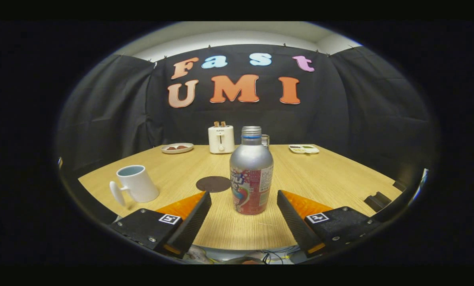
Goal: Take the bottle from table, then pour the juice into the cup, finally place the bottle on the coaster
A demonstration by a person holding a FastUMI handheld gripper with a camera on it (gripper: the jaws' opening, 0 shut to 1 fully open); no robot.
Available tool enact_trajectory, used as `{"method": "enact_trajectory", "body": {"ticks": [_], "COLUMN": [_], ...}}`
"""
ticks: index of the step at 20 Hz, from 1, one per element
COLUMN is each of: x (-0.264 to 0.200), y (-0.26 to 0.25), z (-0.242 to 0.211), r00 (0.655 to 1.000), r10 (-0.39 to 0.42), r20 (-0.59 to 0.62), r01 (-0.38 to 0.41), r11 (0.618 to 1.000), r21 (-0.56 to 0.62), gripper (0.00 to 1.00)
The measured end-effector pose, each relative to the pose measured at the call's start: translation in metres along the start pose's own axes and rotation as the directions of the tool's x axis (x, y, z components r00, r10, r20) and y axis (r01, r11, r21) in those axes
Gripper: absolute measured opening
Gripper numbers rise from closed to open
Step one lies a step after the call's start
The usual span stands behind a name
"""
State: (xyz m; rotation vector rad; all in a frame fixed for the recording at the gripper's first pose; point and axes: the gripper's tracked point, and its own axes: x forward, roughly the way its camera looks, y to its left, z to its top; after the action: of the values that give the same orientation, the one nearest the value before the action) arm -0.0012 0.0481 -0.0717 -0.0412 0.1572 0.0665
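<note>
**deskjockey:** Black-curtained booth, light wood-grain table [324,178] running back to the curtain. The silver aluminium bottle with a screw cap and a red-pink printed label [251,171] stands upright near the table's near edge, just ahead of the gripper [244,198].

**pourover_pat:** Is it grabbed?

**deskjockey:** Nope. Fingers spread wide, one either side of the bottle's base, bare wood showing on both sides, holding nothing.

**pourover_pat:** Room around it?

**deskjockey:** Plenty. The flat dark round coaster [213,184] lies just left of the bottle and a little farther back. The white ceramic mug with a handle [135,184] stands well to the left, close to the left edge. Along the far edge: a small plate with brown bits [177,148], a white toaster [221,139], a pale tray [304,149]. The right half is open.
</note>
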Motion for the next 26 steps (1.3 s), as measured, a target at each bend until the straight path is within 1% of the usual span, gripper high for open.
{"method": "enact_trajectory", "body": {"ticks": [5, 8, 16, 17, 21, 23, 26], "x": [0.022, 0.030, 0.055, 0.058, 0.060, 0.058, 0.051], "y": [-0.002, -0.005, -0.005, -0.004, -0.005, -0.004, -0.001], "z": [-0.011, -0.011, -0.010, -0.012, -0.012, -0.012, -0.006], "r00": [0.999, 0.999, 0.998, 0.998, 0.997, 0.996, 0.996], "r10": [-0.018, -0.031, -0.026, -0.023, -0.041, -0.054, -0.068], "r20": [-0.040, -0.044, -0.053, -0.058, -0.063, -0.065, -0.052], "r01": [0.019, 0.032, 0.028, 0.025, 0.042, 0.055, 0.066], "r11": [0.999, 0.999, 0.999, 0.999, 0.999, 0.998, 0.997], "r21": [0.026, 0.031, 0.020, 0.026, 0.028, 0.012, -0.047], "gripper": [0.99, 0.99, 0.99, 0.96, 0.80, 0.78, 0.78]}}
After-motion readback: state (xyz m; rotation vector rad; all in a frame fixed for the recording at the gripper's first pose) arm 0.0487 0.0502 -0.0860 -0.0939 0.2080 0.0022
